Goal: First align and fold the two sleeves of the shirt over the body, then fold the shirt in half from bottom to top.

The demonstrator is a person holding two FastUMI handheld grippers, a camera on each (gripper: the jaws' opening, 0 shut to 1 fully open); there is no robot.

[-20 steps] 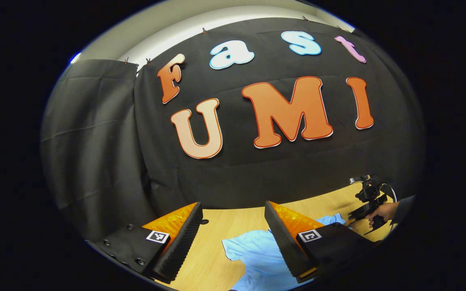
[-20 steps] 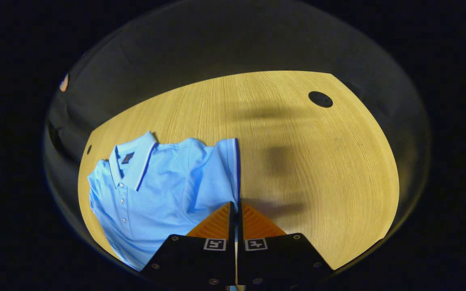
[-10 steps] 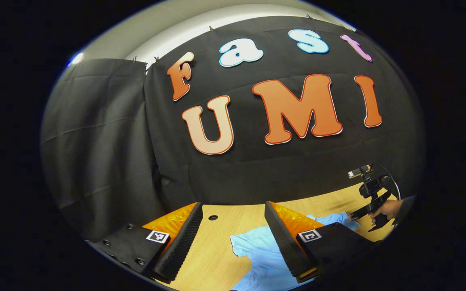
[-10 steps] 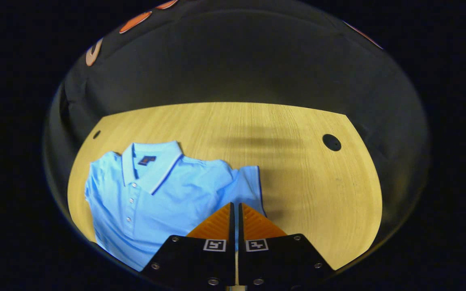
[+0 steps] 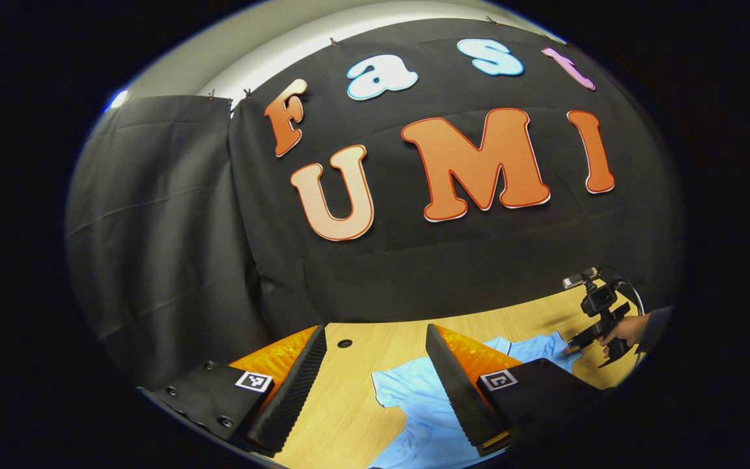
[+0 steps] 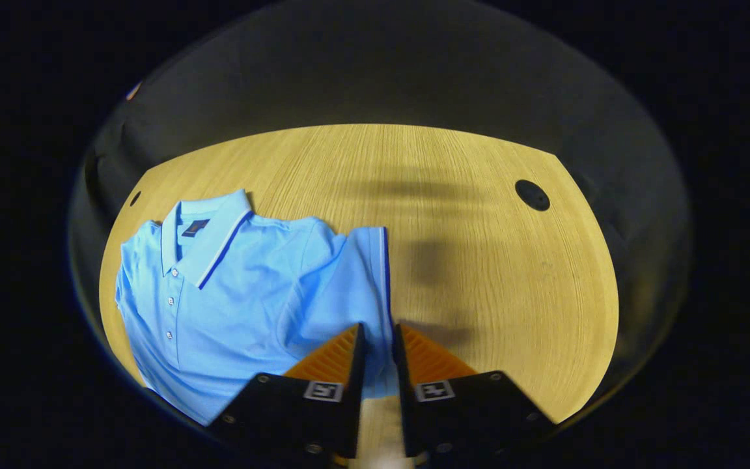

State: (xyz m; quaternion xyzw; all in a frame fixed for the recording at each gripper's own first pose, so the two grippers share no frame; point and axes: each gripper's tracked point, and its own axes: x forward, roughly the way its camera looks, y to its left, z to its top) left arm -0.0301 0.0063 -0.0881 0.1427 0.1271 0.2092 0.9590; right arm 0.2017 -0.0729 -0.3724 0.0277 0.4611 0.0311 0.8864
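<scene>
In the left gripper view the left gripper rides high with its fingers spread wide and nothing between them, aimed mostly at the booth wall; the blue polo shirt lies below it at about 5 o'clock on the wooden table. Far off at 3 o'clock a hand holds the other gripper down at the shirt's far sleeve. In the right gripper view the shirt's body spreads from 9 o'clock toward centre, collar at 10 o'clock, its long axis running from there down toward 7 o'clock. The sleeve with its dark-edged hem reaches straight down into the right gripper, whose fingers stand slightly apart around the cloth; whether they press it I cannot tell. That hand is clearly nearer, and the fold would travel toward 9 o'clock. The neck label is too small to read.
</scene>
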